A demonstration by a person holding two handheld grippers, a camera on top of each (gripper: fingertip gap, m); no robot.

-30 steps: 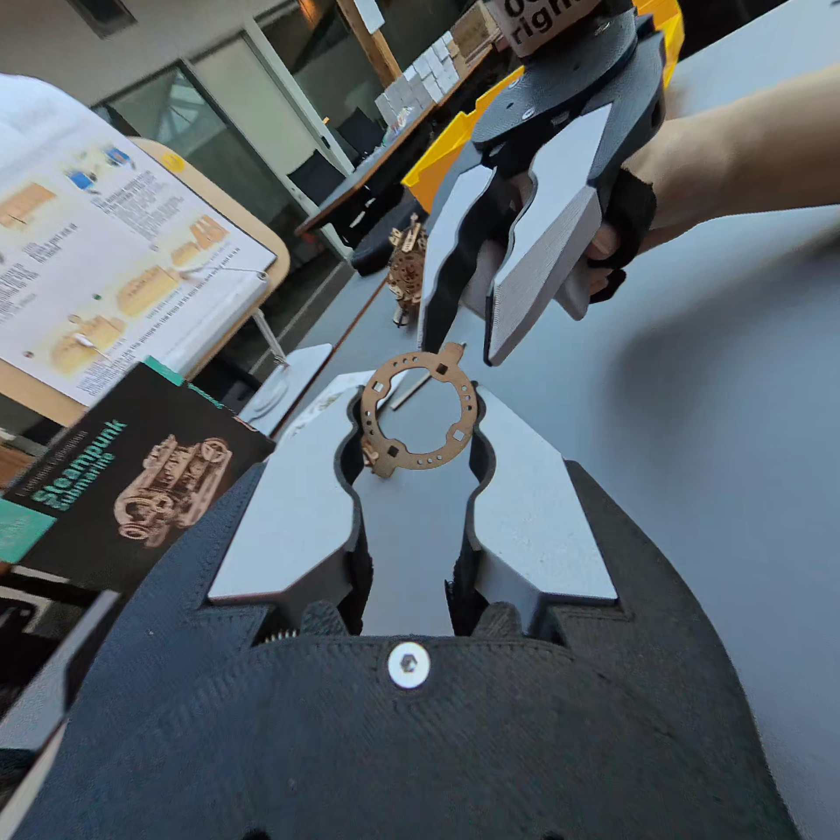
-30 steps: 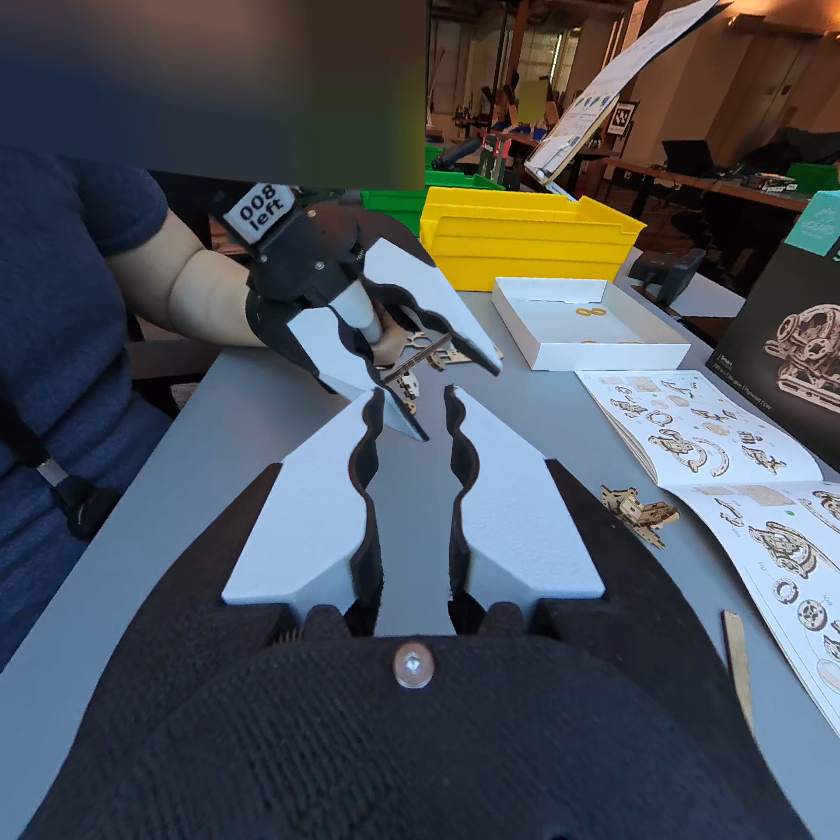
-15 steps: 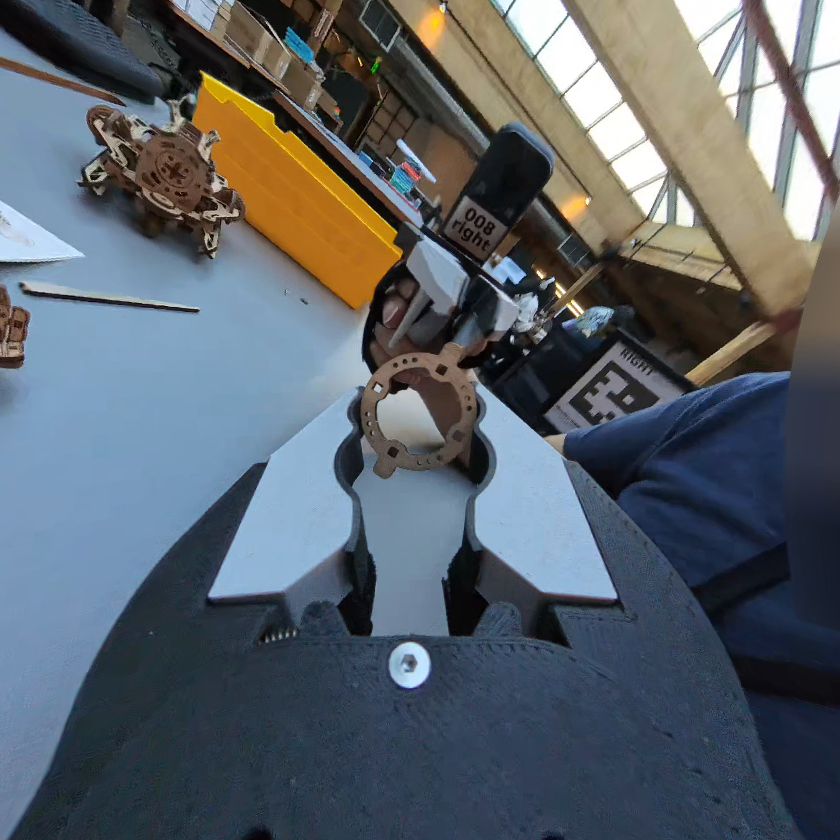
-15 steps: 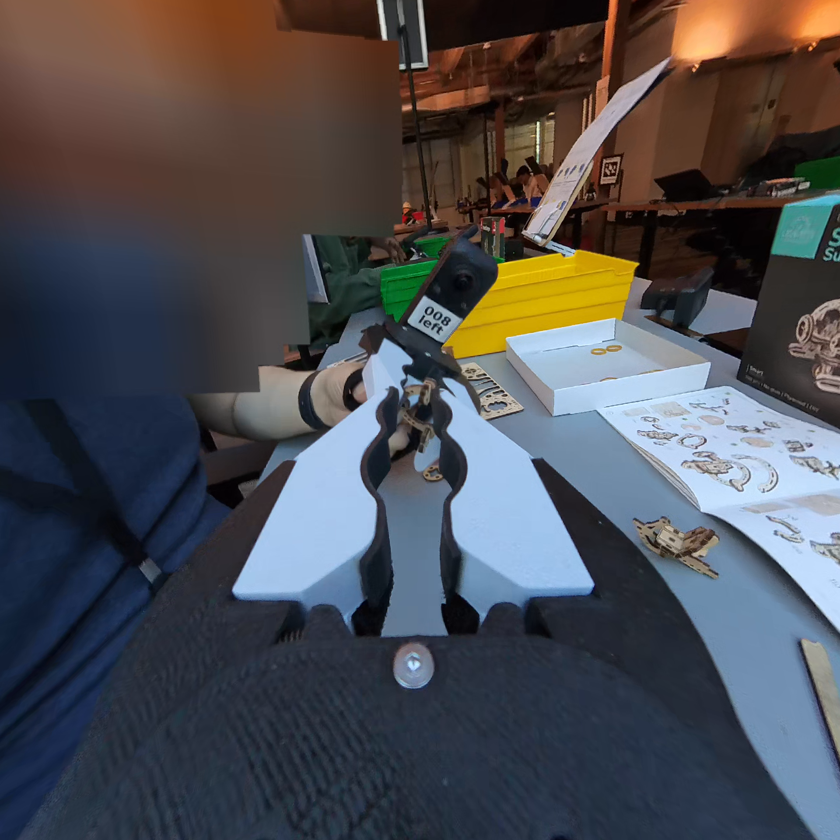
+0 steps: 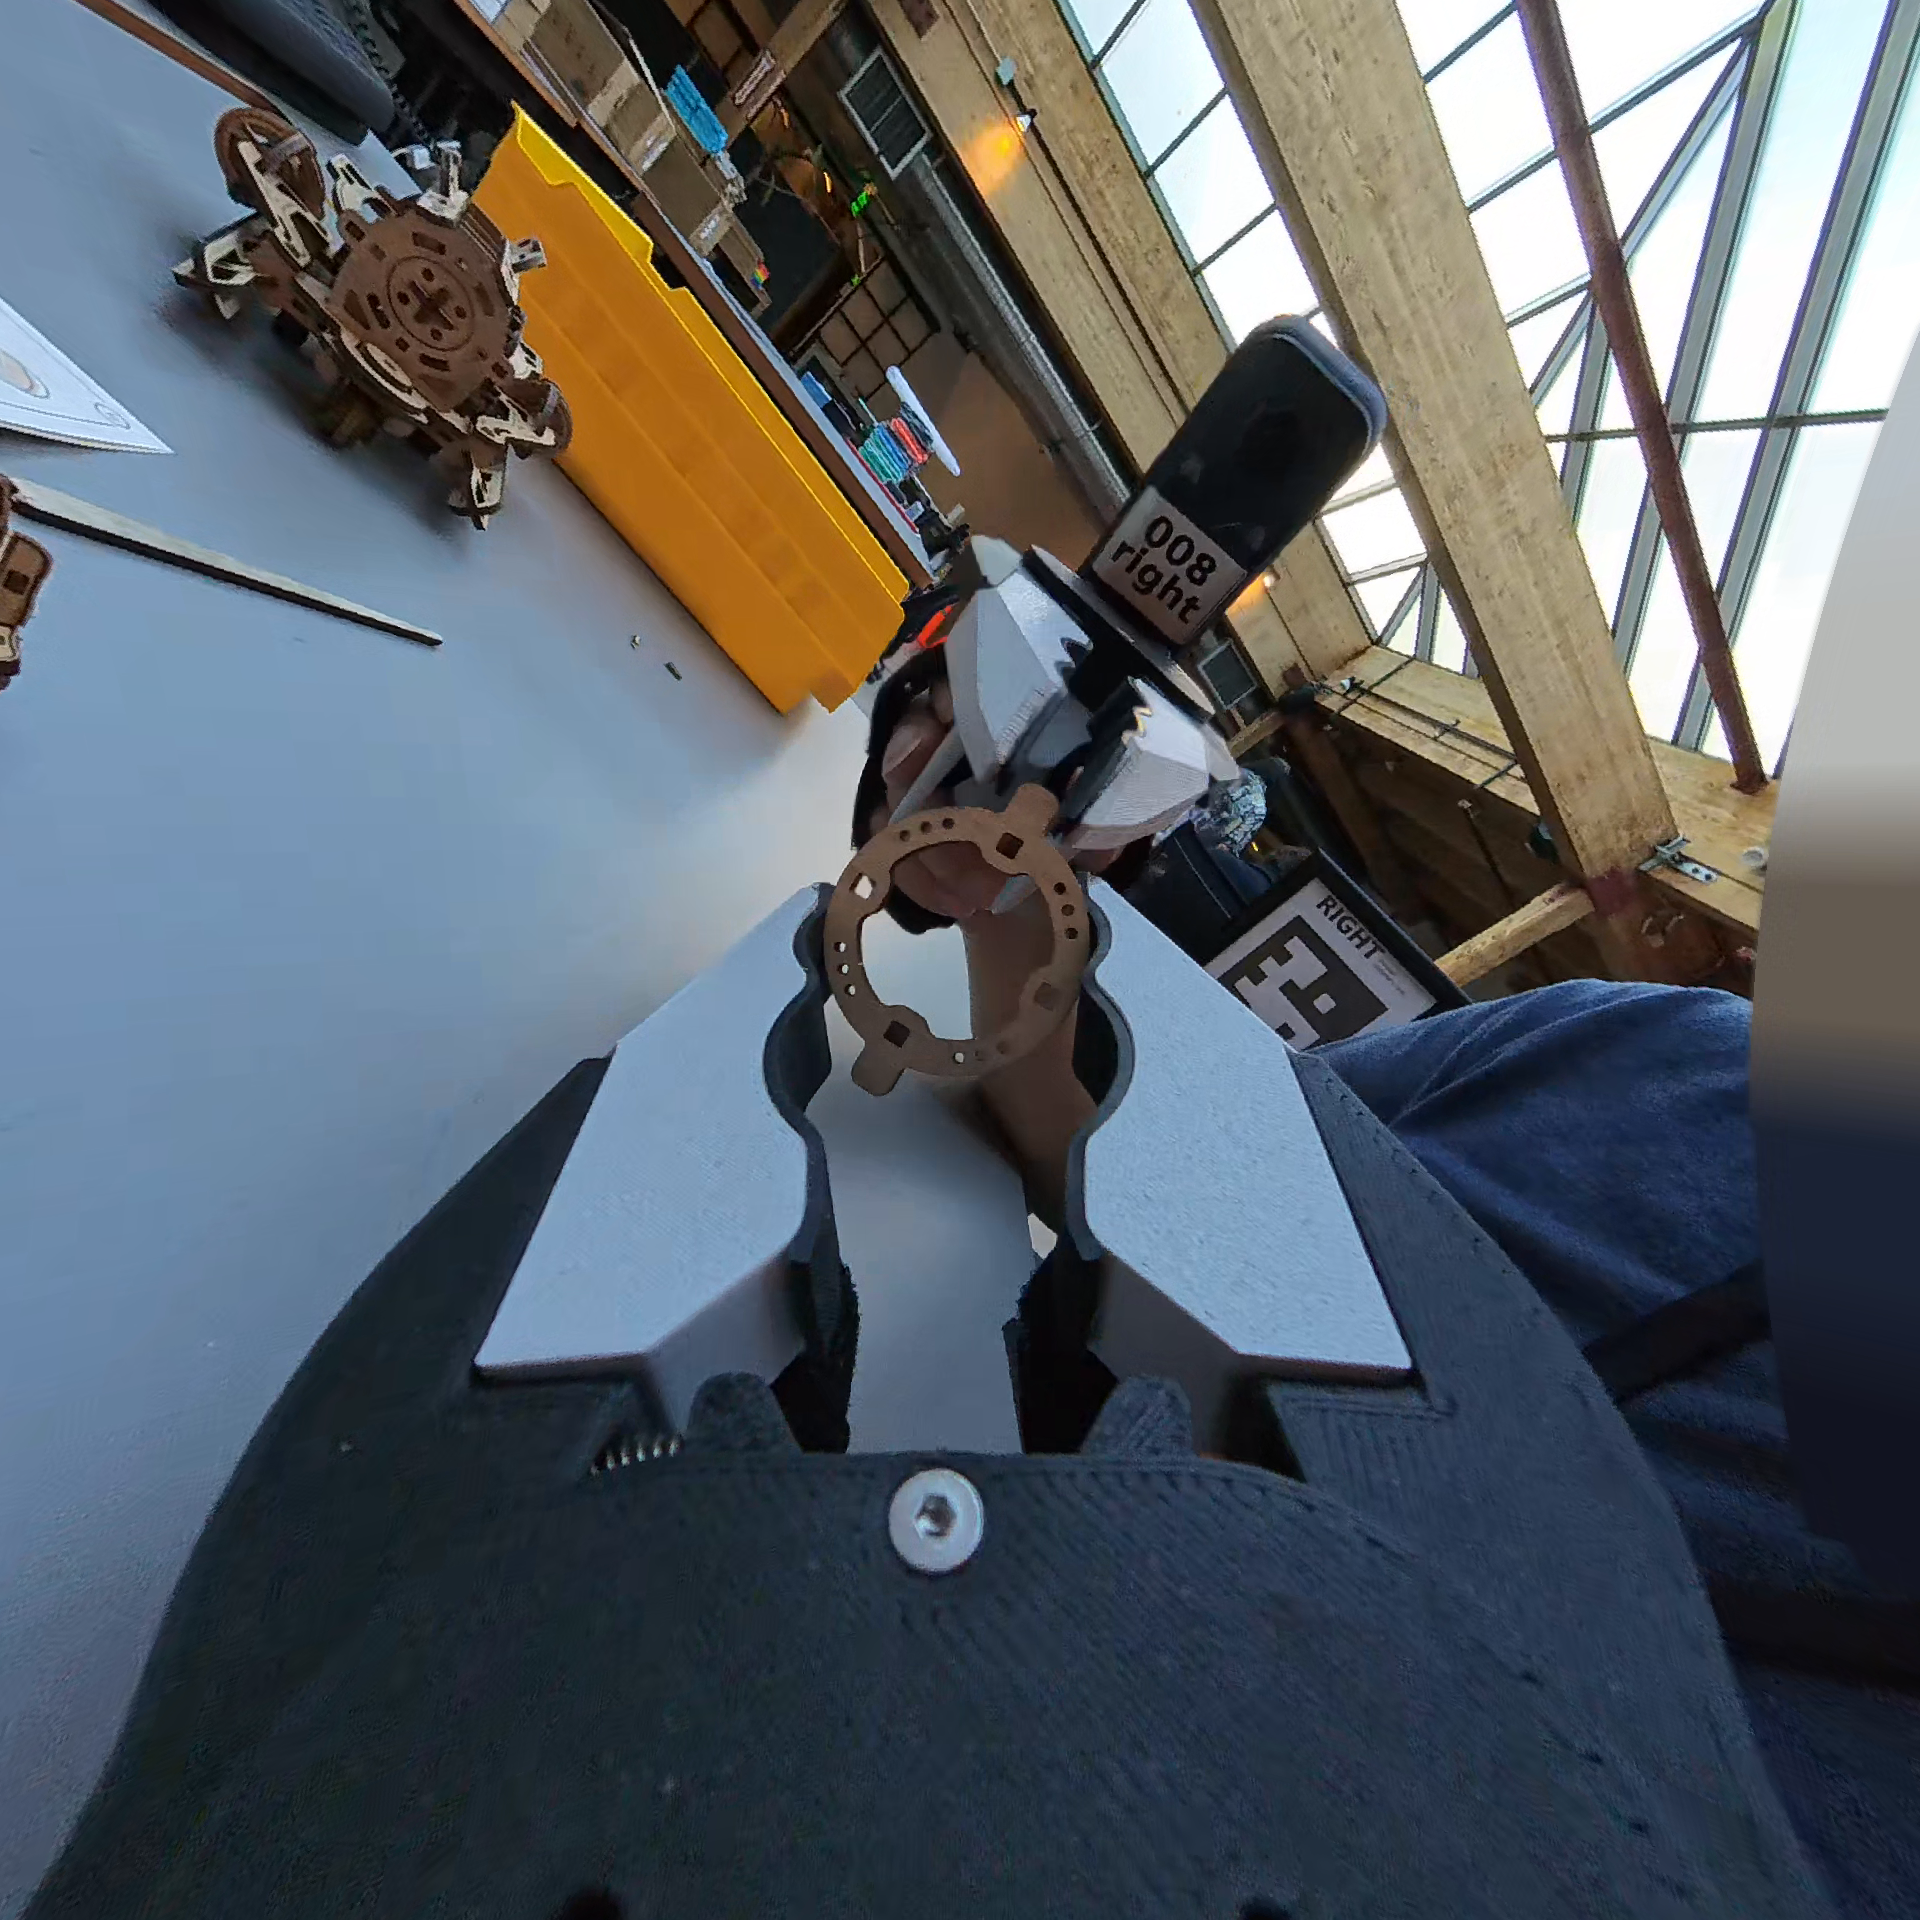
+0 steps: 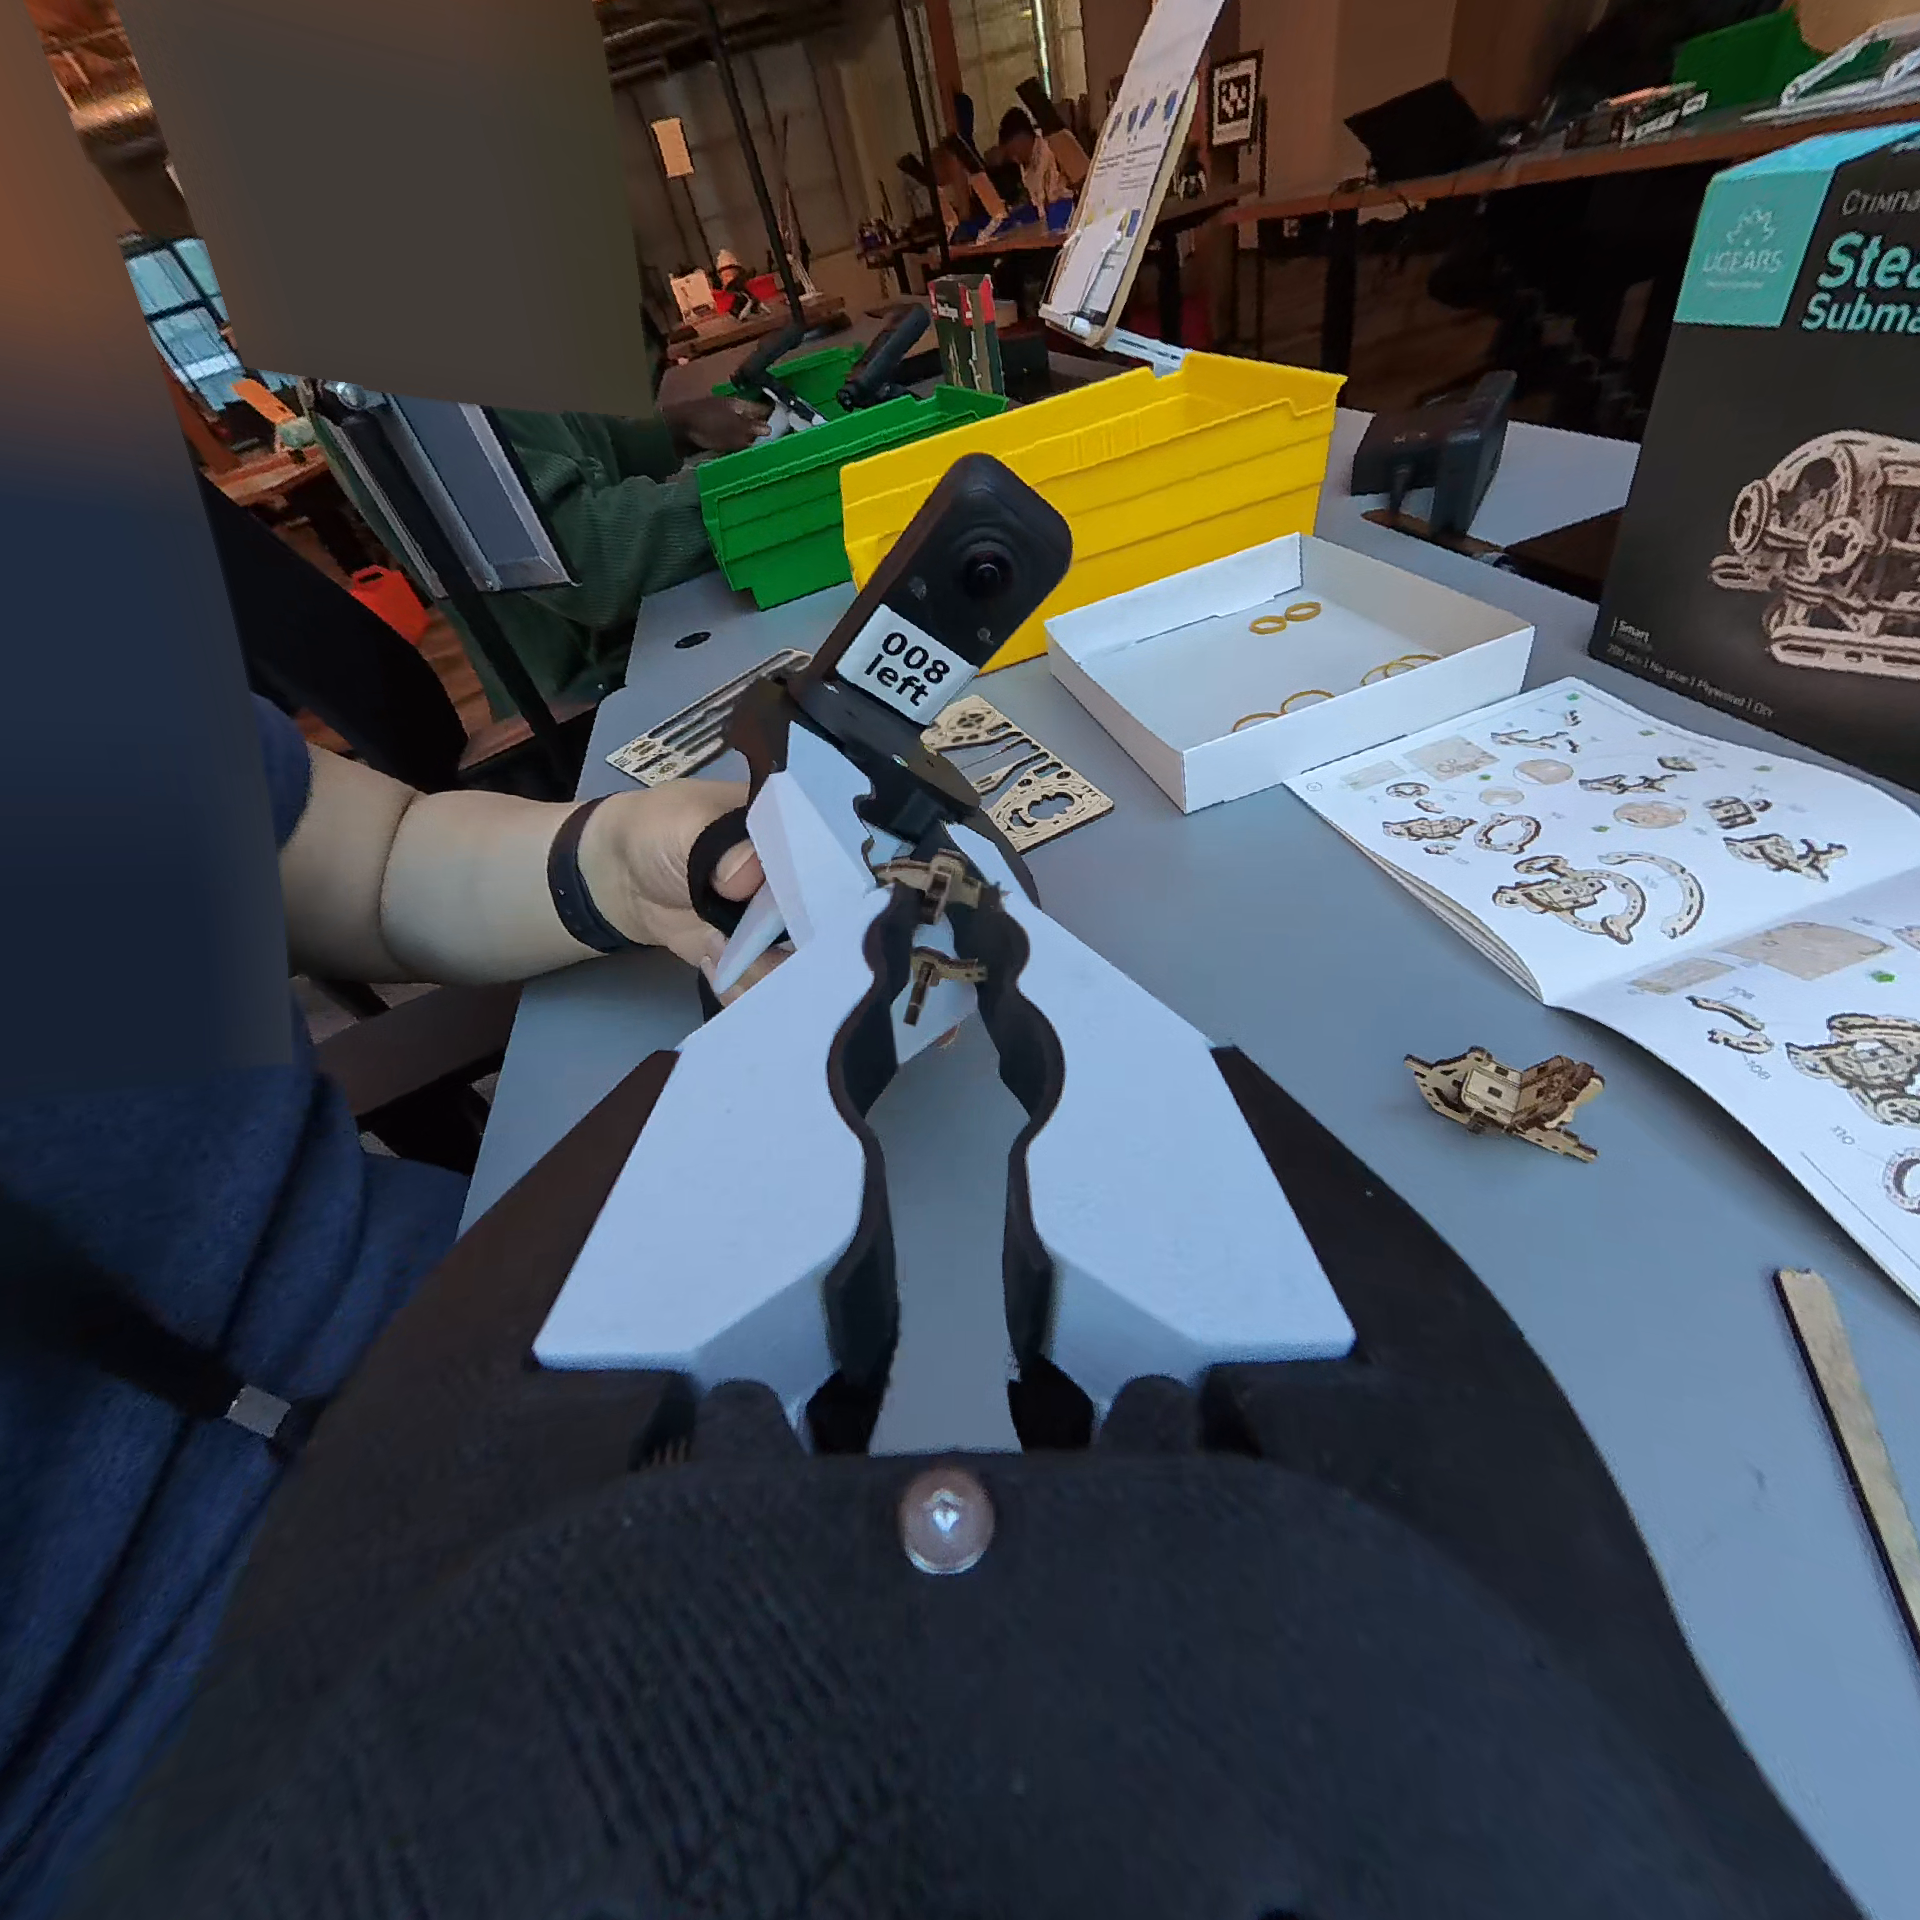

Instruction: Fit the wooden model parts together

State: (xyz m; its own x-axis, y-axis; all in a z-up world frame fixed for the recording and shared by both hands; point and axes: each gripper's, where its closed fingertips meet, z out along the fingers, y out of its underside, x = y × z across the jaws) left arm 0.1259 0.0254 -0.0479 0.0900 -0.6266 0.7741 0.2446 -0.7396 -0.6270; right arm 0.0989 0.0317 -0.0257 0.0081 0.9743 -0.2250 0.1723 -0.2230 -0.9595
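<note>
My left gripper (image 5: 956, 925) is shut on a flat wooden ring (image 5: 862, 935) with small holes and tabs, held by its sides above the grey table (image 5: 312, 935). My right gripper (image 6: 943, 914) faces it from the other side and is shut on the ring's top tab, with the ring (image 6: 935, 883) seen edge-on between its tips. In the left wrist view the right gripper (image 5: 1029, 831) shows just beyond the ring. In the right wrist view the left gripper's white finger (image 6: 790, 852) shows behind the ring.
A built wooden model (image 5: 384, 312) and a thin wooden stick (image 5: 218, 561) lie by the yellow bin (image 5: 686, 436). To the right are a white tray (image 6: 1143, 748), an open booklet (image 6: 1621, 831), a small wooden sub-assembly (image 6: 1507, 1091), part sheets (image 6: 1018, 769) and the kit box (image 6: 1787, 468).
The left gripper swung round with the ring, from the booklet stand toward the person. The right gripper narrowed from open and closed on the ring's top tab.
</note>
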